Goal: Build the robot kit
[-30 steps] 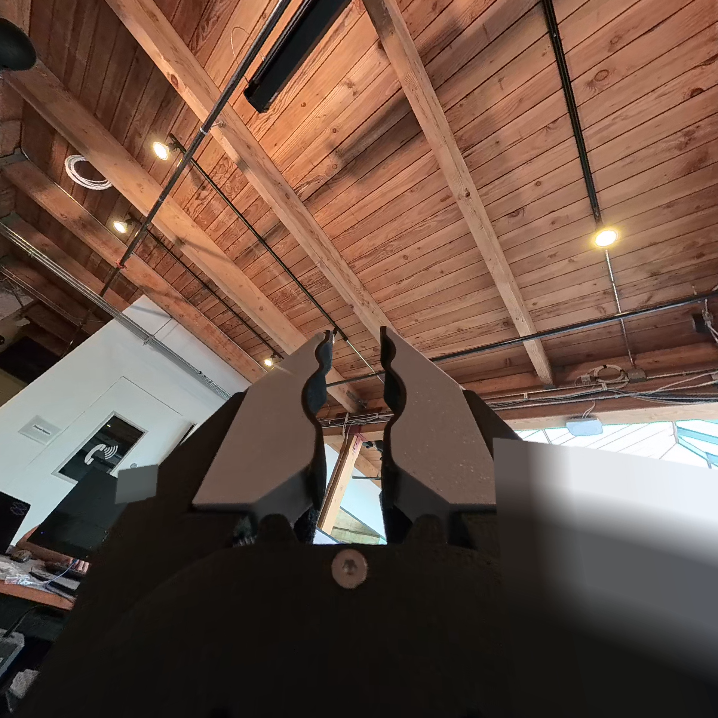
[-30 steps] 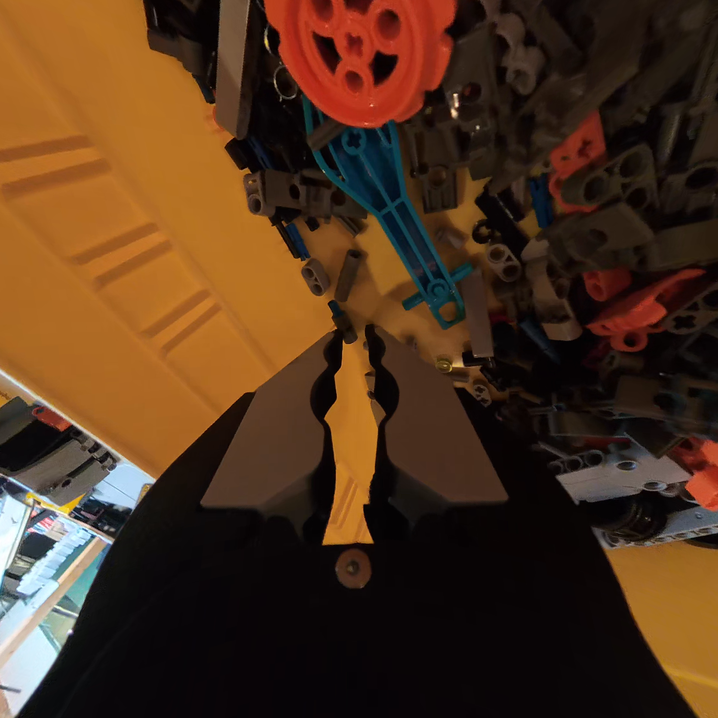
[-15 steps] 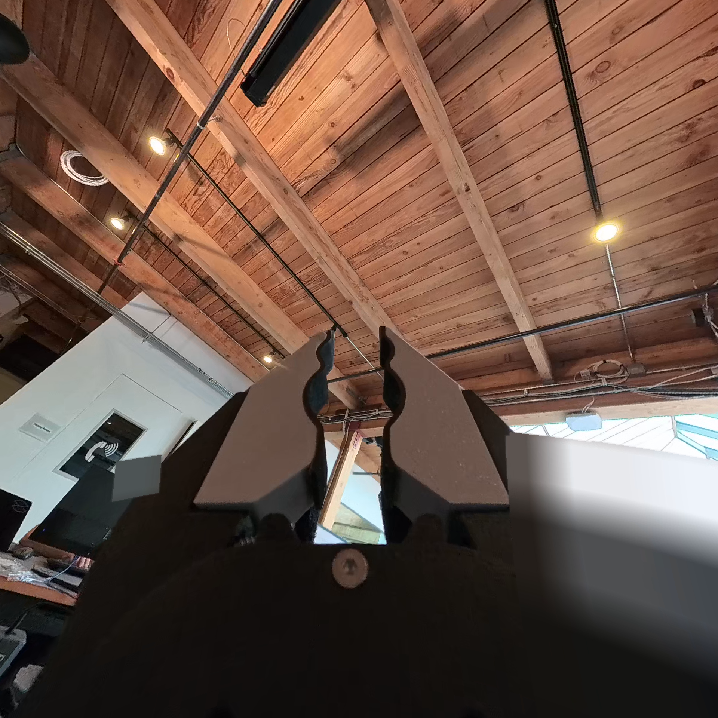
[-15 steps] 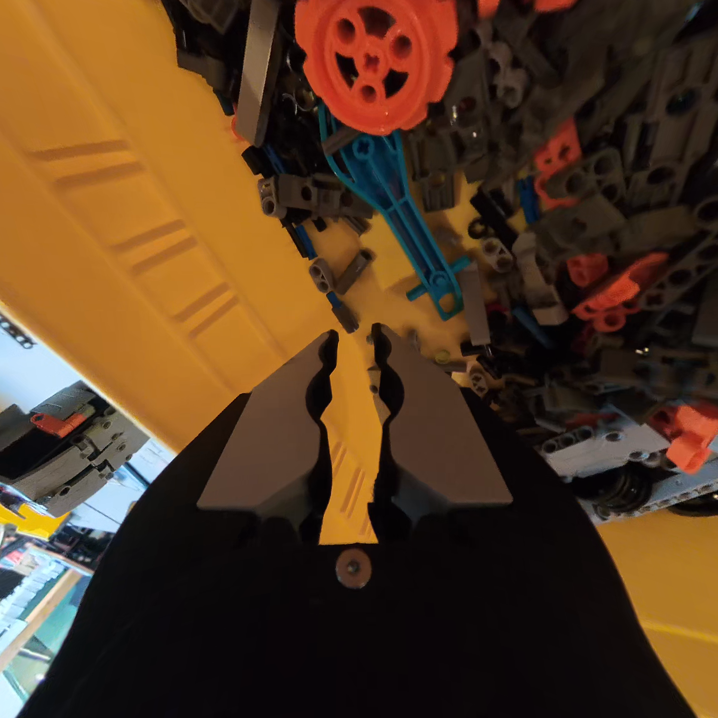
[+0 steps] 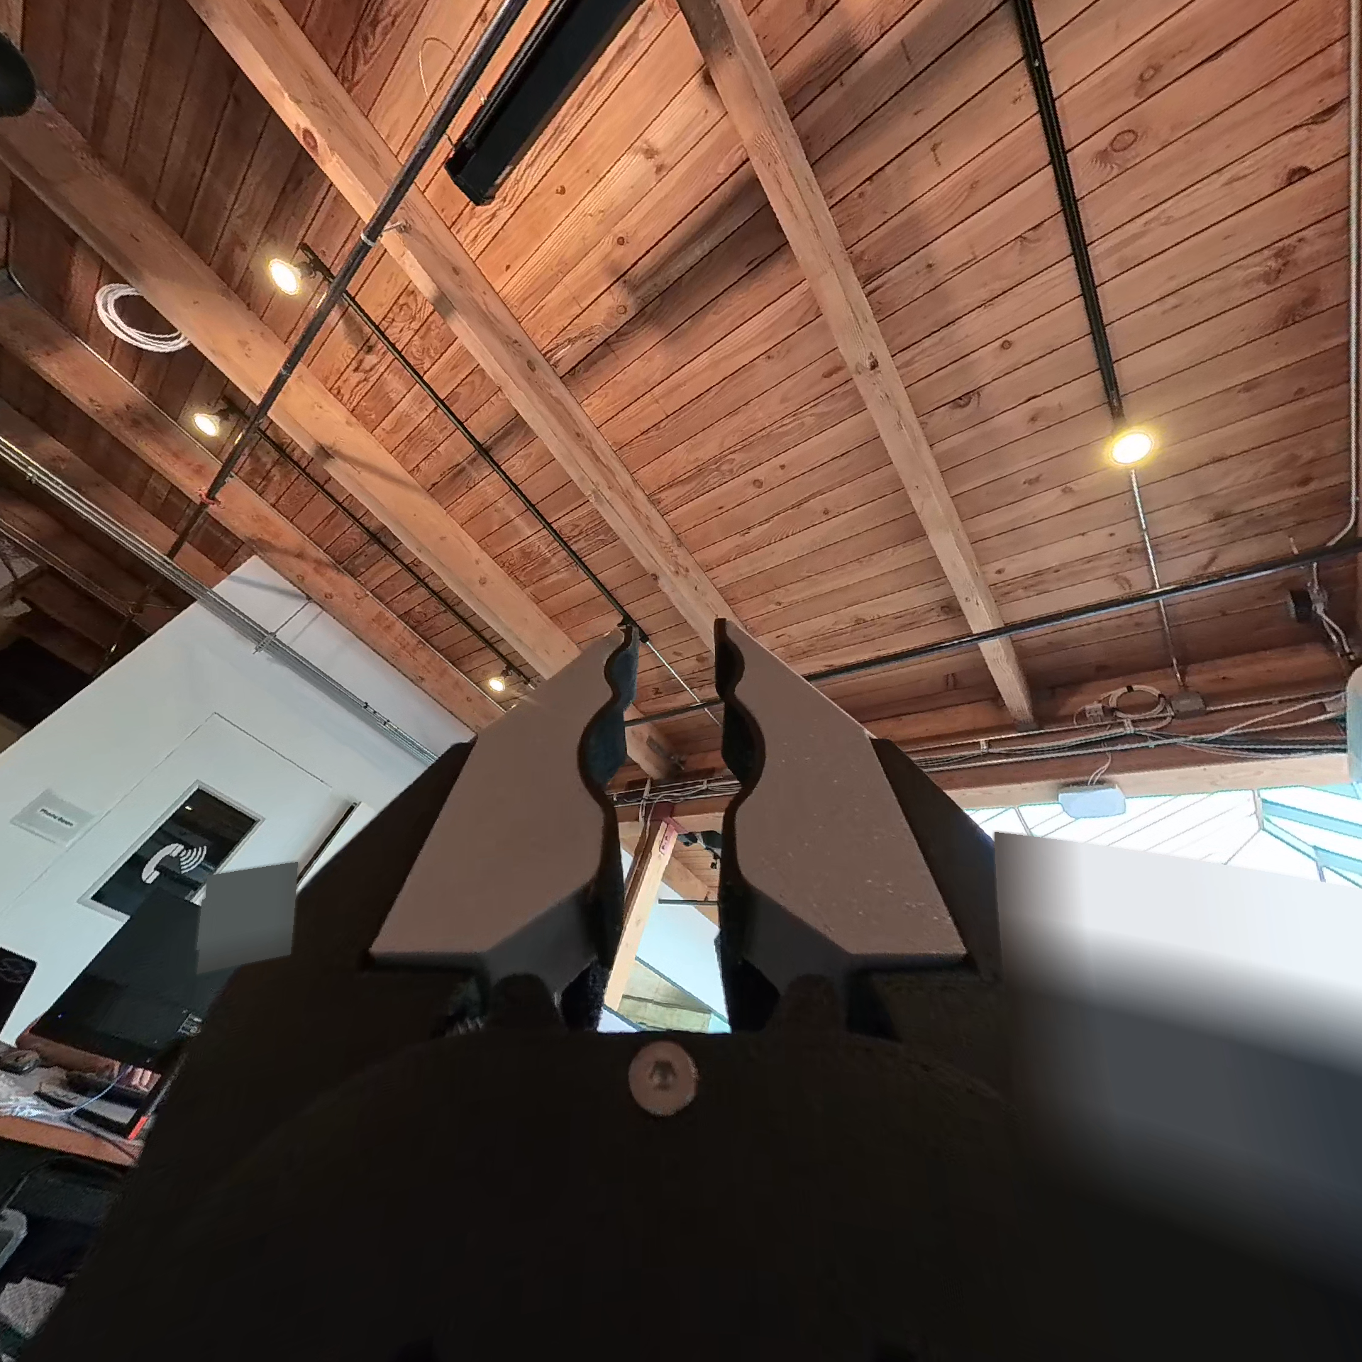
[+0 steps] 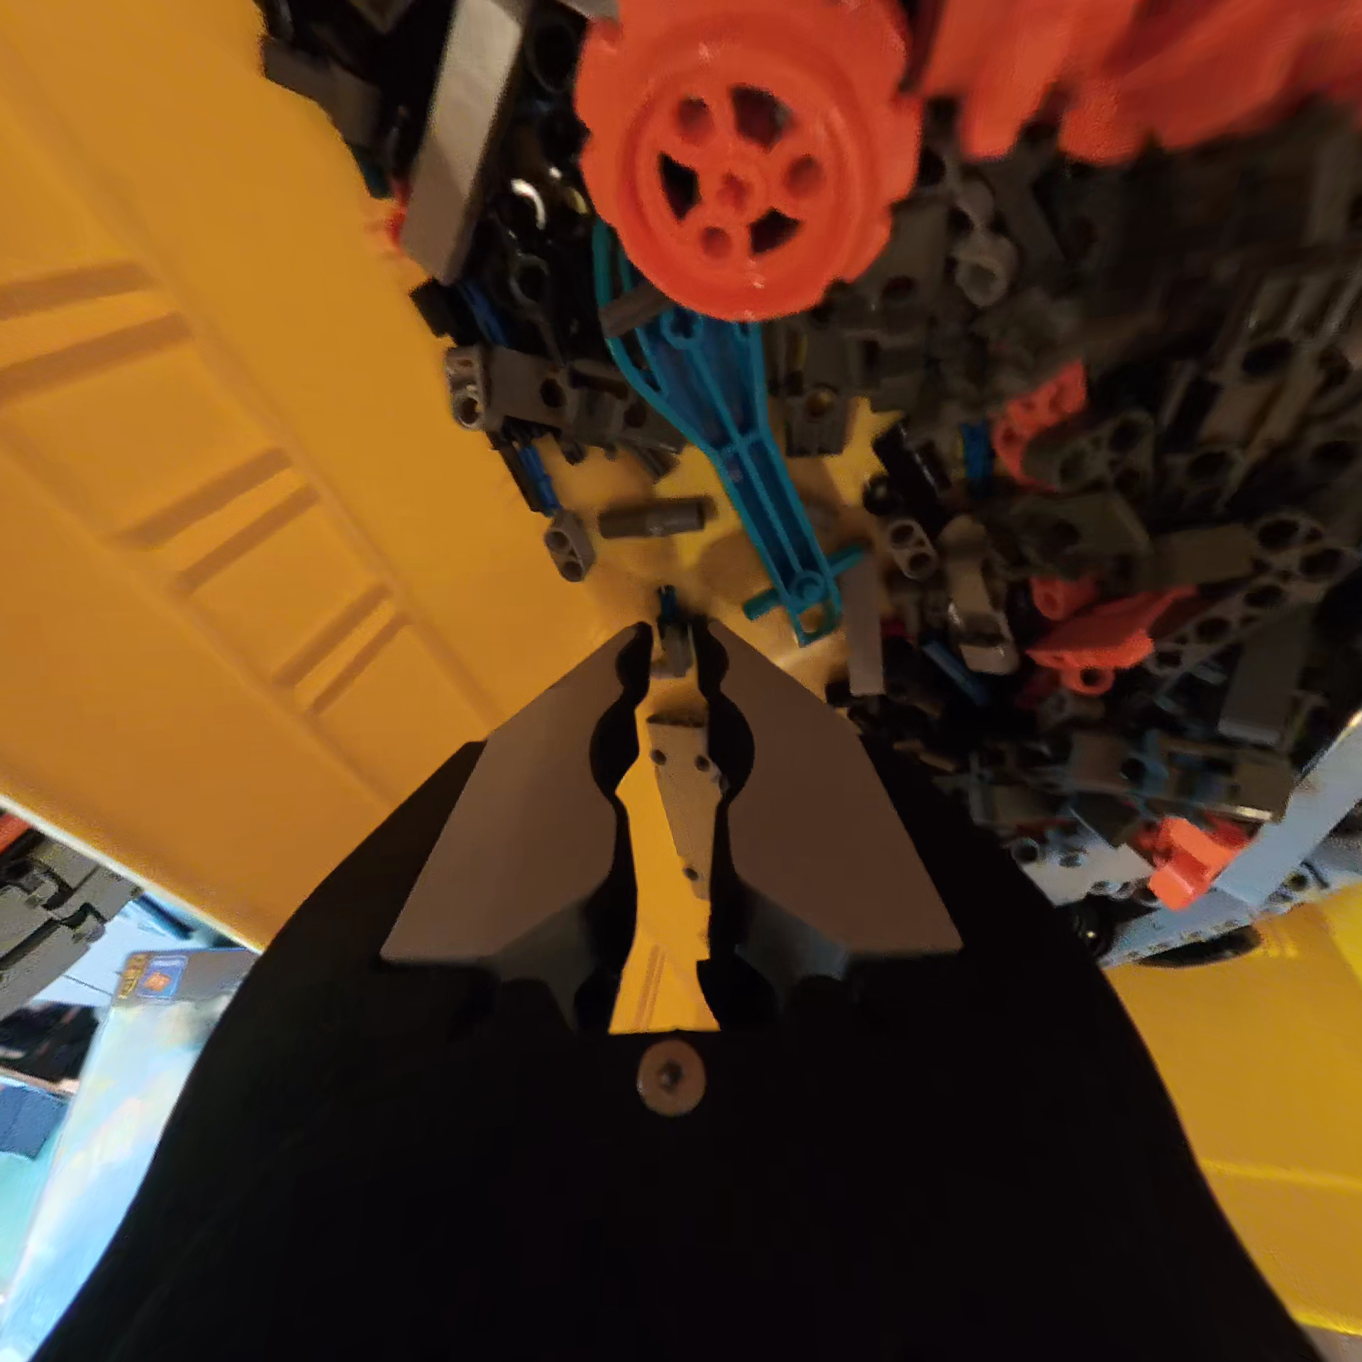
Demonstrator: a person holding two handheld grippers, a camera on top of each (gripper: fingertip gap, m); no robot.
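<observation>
Small grey connector piece (image 6: 674, 648) with a blue stub at its far end sits right between the tips of the right tool (image 6: 672, 635), down in the yellow bin (image 6: 221, 457). The fingers stand a narrow gap apart around it, and I cannot tell whether they press on it or only flank it. That tool points steeply down into the bin, angled toward the loose pile of building parts (image 6: 1105, 479) heaped on the far right side. A pale grey flat plate (image 6: 685, 788) with small holes lies on the bin floor under the gap between the fingers, nearer the tool's body. Just beyond the tips lie a teal lattice arm (image 6: 744, 457), a dark grey axle pin (image 6: 656, 518) and a small grey two-hole link (image 6: 569, 543); farther off, an orange wheel hub (image 6: 737, 169) rests on top of the heap. A printed box (image 6: 147, 980) shows past the bin's near edge, its lettering too blurred to read.

The left tool (image 5: 669, 648) is tipped up toward the wooden ceiling (image 5: 737, 332), its fingers parted with nothing between them. On the white wall (image 5: 184, 722) hang a small sign and a dark panel (image 5: 173, 855) with a telephone symbol.
</observation>
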